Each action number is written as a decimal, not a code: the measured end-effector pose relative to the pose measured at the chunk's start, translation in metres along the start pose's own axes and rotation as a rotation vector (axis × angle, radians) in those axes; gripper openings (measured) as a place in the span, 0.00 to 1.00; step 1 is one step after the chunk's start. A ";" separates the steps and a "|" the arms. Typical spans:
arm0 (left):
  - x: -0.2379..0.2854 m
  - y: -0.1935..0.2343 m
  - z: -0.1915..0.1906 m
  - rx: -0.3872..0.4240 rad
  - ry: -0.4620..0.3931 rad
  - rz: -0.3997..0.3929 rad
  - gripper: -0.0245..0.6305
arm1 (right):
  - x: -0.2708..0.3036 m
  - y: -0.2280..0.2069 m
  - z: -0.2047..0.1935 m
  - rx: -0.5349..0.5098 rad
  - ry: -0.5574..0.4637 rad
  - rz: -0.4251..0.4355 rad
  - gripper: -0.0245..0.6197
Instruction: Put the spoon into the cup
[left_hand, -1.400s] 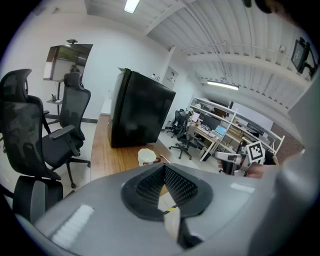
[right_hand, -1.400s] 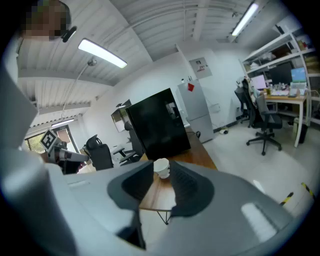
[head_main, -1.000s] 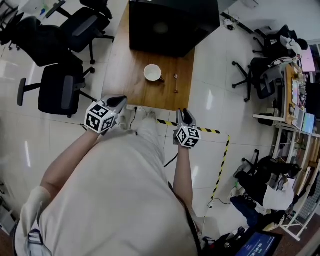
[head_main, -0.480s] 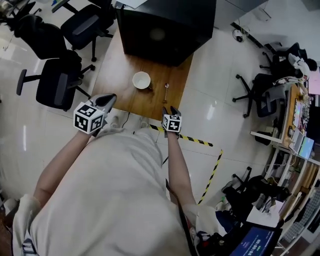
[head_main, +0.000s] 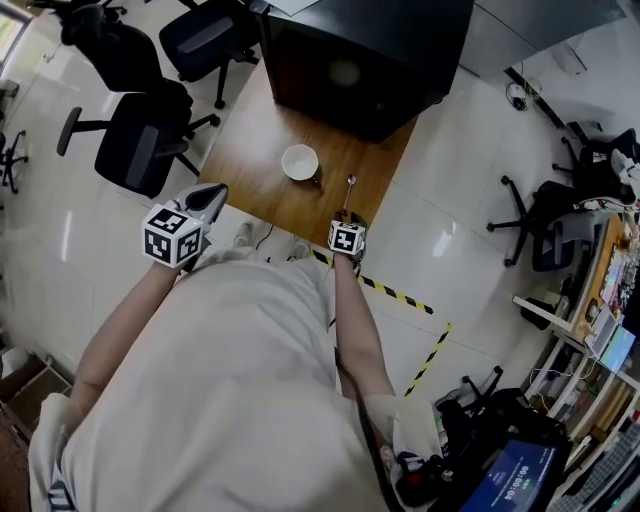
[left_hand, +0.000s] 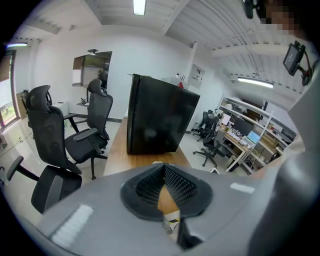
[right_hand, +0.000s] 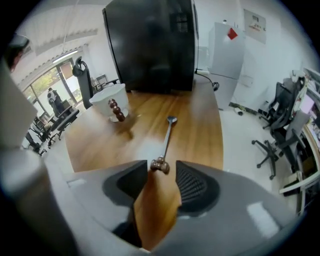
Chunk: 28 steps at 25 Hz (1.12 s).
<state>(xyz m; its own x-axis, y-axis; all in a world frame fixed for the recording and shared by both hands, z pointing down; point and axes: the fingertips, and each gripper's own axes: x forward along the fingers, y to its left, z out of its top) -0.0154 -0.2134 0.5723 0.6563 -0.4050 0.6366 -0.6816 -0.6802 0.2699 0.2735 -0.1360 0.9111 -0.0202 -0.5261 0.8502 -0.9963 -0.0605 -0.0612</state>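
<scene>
A white cup (head_main: 300, 162) stands on the wooden table (head_main: 250, 150), with a metal spoon (head_main: 348, 190) lying flat to its right. In the right gripper view the spoon (right_hand: 166, 137) points away from me and the cup (right_hand: 111, 101) sits at the far left. My right gripper (right_hand: 161, 163) is open, low over the table's near edge, with the spoon's brown handle end just at the mouth of its jaws, untouched by the pads. In the head view the right gripper (head_main: 346, 218) sits just below the spoon. My left gripper (head_main: 216, 192) is shut and empty, off the table's left corner.
A large black box (head_main: 360, 50) fills the far end of the table, behind the cup. Black office chairs (head_main: 140, 150) stand left of the table. Yellow-black tape (head_main: 390, 292) runs across the white floor near my feet. More chairs and desks stand at the right.
My right gripper has dropped down and forward to the spoon's handle end, and its jaws have opened wider. The left gripper has shifted only slightly and stays shut.
</scene>
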 end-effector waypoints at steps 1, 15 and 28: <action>0.000 -0.001 0.000 -0.002 0.002 0.008 0.04 | 0.000 0.002 -0.001 0.005 0.007 0.009 0.32; 0.002 -0.018 -0.019 -0.059 0.009 0.079 0.04 | 0.002 0.003 0.008 -0.034 0.025 -0.009 0.24; 0.014 -0.036 -0.027 -0.107 -0.003 0.070 0.04 | -0.044 0.002 0.053 0.000 -0.123 0.142 0.23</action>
<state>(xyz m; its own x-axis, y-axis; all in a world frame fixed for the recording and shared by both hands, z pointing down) 0.0100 -0.1777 0.5914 0.6069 -0.4510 0.6545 -0.7560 -0.5815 0.3004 0.2765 -0.1576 0.8459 -0.1501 -0.6295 0.7623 -0.9842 0.0216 -0.1760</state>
